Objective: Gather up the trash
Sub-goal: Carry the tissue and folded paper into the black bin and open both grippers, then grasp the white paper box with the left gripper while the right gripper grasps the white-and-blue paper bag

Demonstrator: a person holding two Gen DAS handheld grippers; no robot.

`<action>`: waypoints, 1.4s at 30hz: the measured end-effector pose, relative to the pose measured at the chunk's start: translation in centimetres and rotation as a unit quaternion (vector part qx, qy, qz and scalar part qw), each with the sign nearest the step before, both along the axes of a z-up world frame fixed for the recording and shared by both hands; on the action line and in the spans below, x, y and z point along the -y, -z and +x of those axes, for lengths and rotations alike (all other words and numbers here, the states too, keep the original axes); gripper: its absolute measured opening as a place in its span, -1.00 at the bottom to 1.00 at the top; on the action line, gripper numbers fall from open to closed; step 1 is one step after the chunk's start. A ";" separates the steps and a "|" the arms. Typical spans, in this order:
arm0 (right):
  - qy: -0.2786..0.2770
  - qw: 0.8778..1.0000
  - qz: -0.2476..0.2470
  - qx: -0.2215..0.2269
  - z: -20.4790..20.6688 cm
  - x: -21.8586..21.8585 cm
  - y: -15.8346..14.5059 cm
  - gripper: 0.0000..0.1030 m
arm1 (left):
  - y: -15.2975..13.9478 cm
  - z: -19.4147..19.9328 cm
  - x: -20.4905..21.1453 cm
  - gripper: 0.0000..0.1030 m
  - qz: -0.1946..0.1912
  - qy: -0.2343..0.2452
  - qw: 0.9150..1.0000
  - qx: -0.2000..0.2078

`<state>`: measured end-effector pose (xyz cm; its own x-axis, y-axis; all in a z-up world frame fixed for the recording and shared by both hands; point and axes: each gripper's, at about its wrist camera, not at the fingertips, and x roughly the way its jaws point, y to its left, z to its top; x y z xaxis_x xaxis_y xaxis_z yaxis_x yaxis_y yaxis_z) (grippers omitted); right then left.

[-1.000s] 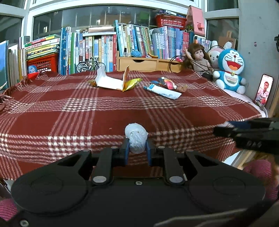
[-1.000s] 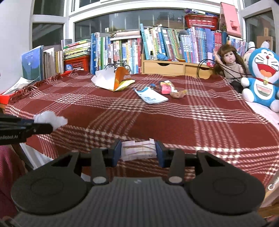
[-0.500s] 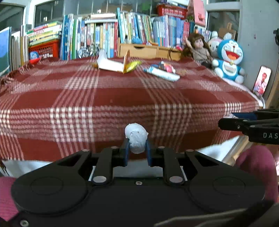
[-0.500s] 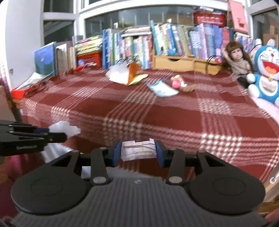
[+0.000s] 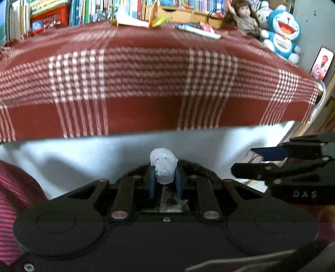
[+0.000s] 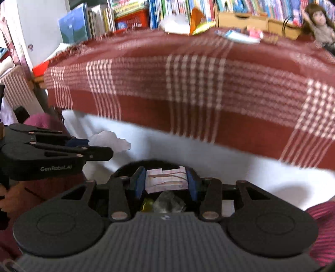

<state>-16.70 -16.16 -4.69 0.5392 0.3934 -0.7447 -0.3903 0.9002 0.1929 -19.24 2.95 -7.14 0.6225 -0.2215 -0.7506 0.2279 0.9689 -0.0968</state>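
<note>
My left gripper (image 5: 164, 176) is shut on a crumpled white tissue ball (image 5: 163, 166). In the right wrist view the same gripper (image 6: 98, 151) shows at the left with the tissue (image 6: 110, 142) sticking out. A folded white and pink paper wrapper (image 6: 166, 181) is clamped in my shut right gripper (image 6: 165, 181). Both grippers hang below the front edge of the table, over a black-rimmed bin (image 6: 155, 162) with clear and yellow scraps (image 6: 167, 204) inside. White paper with an orange and yellow wrapper (image 5: 136, 19) and a flat packet (image 5: 196, 31) lie at the table's far side.
A red plaid cloth (image 5: 146, 69) covers the table, with a white sheet (image 5: 83, 154) hanging under it. Books, a wooden drawer box, a doll (image 5: 242, 16), a blue plush toy (image 5: 282, 35) and a phone (image 5: 321, 62) stand at the back and right. Striped sleeves flank the grippers.
Both grippers have dropped from table height to below the front edge, still holding their pieces. The bin's rim and contents have come into view under them.
</note>
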 end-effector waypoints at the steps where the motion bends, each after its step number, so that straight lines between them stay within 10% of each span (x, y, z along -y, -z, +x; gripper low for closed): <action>1: -0.002 1.000 0.000 -0.008 0.0 -0.2 0.5 -0.07 | 0.4 0.1 0.1 -0.64 0.001 0.000 1.000 -0.007; 21: -0.005 0.998 0.004 -0.055 1.2 -0.9 3.6 -0.01 | 2.8 0.9 0.9 -0.62 0.006 0.006 0.999 -0.048; 29: 0.004 0.998 0.014 -0.055 1.3 -0.6 3.5 0.37 | 2.5 1.0 0.6 0.20 0.016 -0.014 0.999 -0.035; 42: 0.041 0.998 0.048 0.018 3.6 1.9 -2.1 0.43 | -3.5 3.7 -0.7 0.77 0.012 -0.028 0.997 0.068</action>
<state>-13.05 -18.04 -2.57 0.5975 0.4160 -0.6855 -0.3249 0.9072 0.2673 -15.51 3.66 -3.65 0.7298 -0.1660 -0.6633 0.1820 0.9822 -0.0456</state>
